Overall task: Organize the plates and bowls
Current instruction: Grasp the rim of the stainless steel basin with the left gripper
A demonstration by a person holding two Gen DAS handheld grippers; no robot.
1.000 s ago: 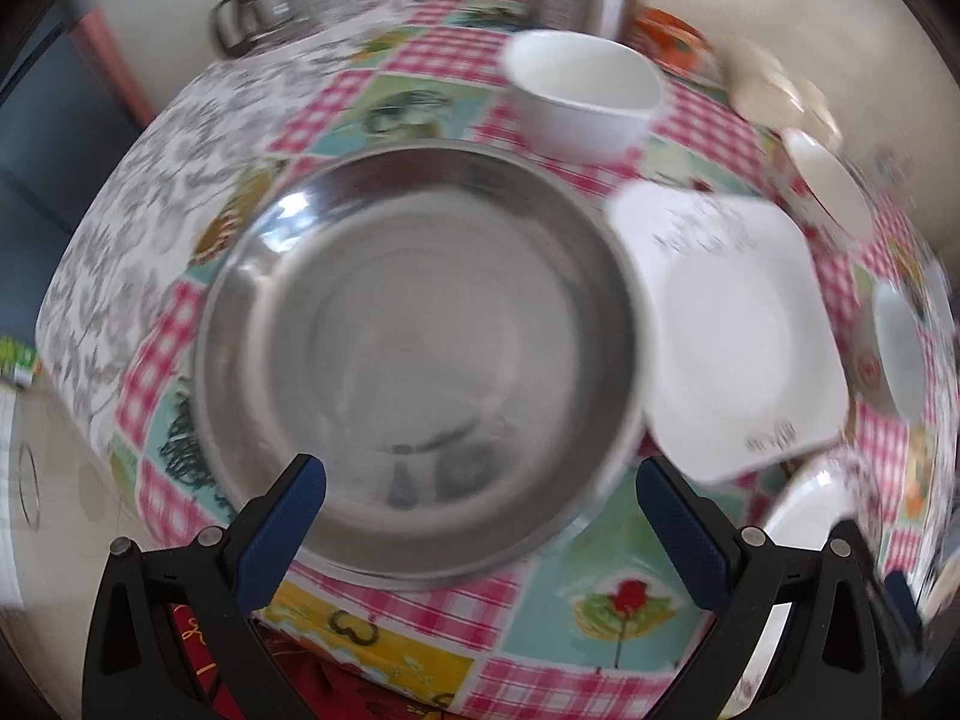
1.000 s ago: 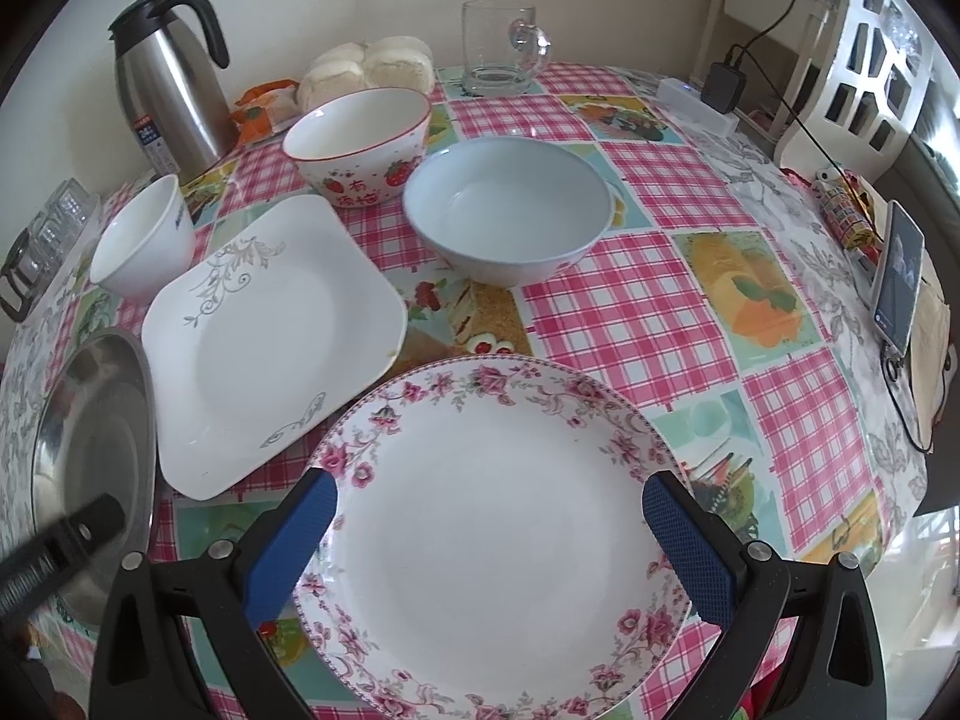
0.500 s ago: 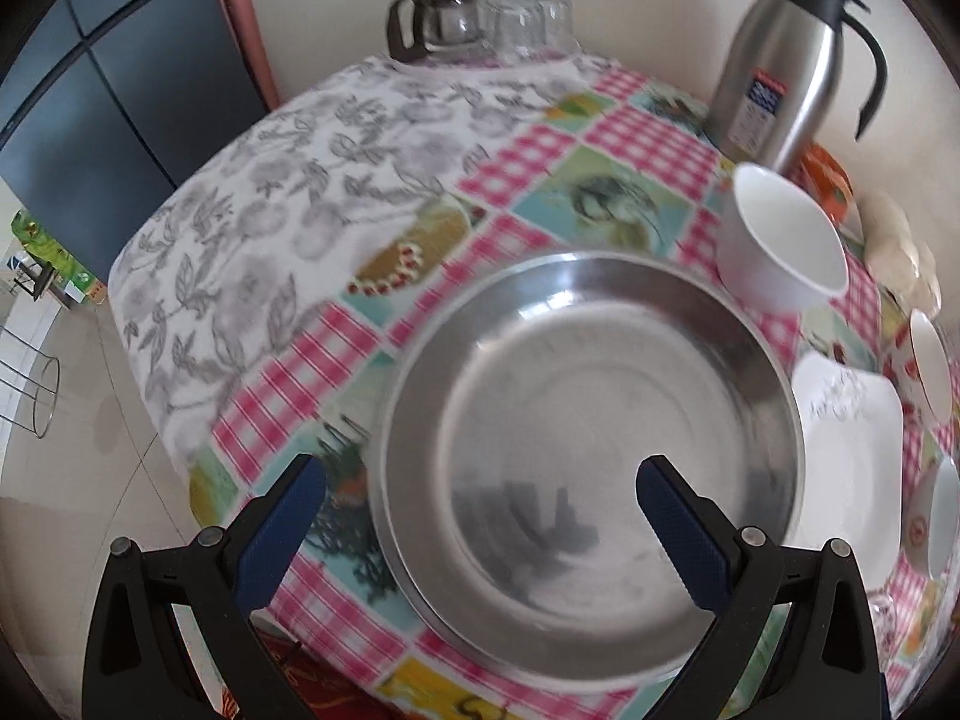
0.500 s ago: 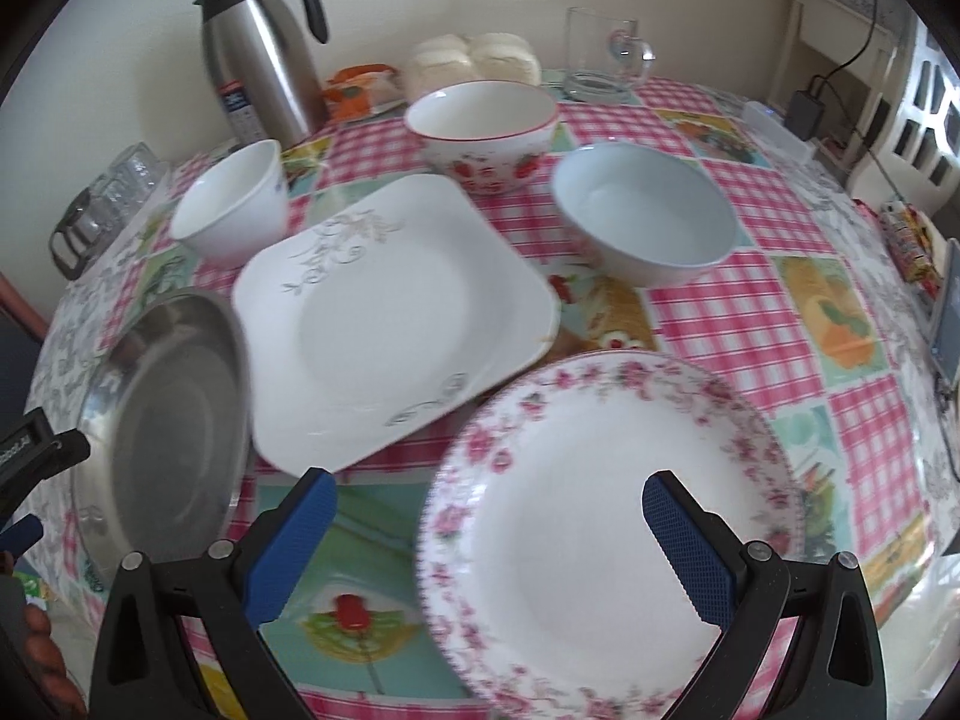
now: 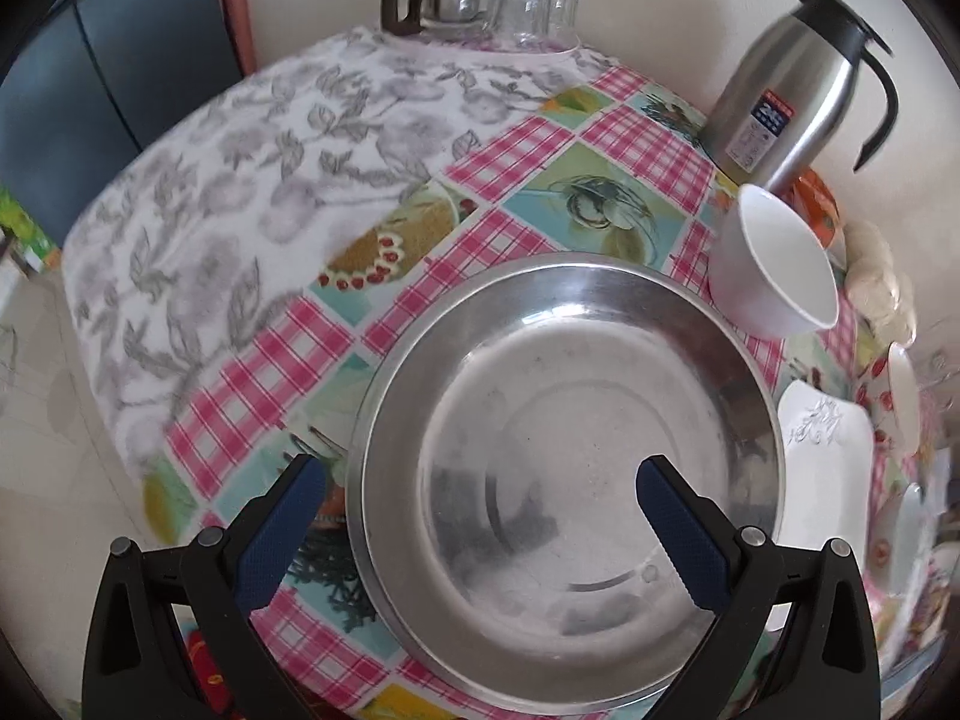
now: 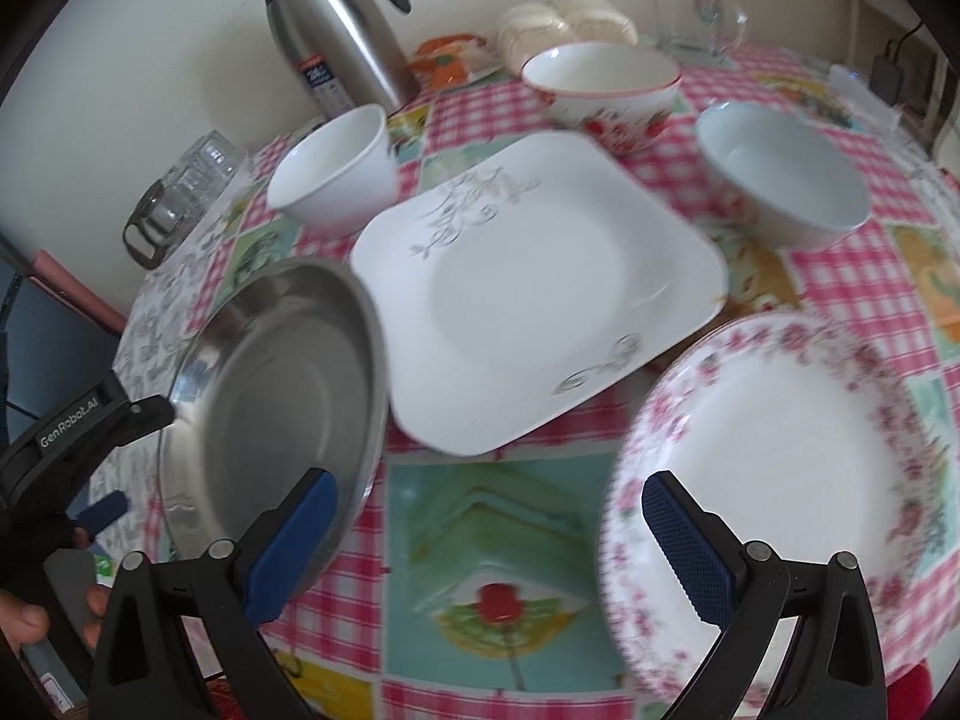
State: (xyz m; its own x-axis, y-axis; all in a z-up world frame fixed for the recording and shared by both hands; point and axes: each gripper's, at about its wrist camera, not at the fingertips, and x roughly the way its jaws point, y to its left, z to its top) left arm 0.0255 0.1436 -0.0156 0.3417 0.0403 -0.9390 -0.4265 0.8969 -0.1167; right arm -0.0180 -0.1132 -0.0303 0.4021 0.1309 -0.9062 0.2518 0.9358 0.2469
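A steel plate point(image 5: 564, 474) lies at the table's near left; it also shows in the right wrist view point(image 6: 270, 408). My left gripper point(image 5: 480, 534) is open, its jaws straddling the plate's left rim. My right gripper point(image 6: 489, 546) is open above the cloth between the steel plate and a pink floral plate point(image 6: 786, 480). A white square plate point(image 6: 540, 294) lies in the middle. Behind it stand a small white bowl point(image 6: 336, 171), a strawberry bowl point(image 6: 600, 87) and a pale blue bowl point(image 6: 786, 177).
A steel thermos point(image 6: 336, 30) stands at the back by the wall, with buns point(image 6: 564, 27) and a glass mug point(image 6: 696, 12) further right. A glass pot and upturned glasses point(image 5: 480, 6) sit at the table's far left corner. The table edge drops off at the left.
Both views have swung left. My left gripper has shifted so that its jaws straddle the steel plate's left rim. My right gripper has moved left off the floral plate toward the steel plate.
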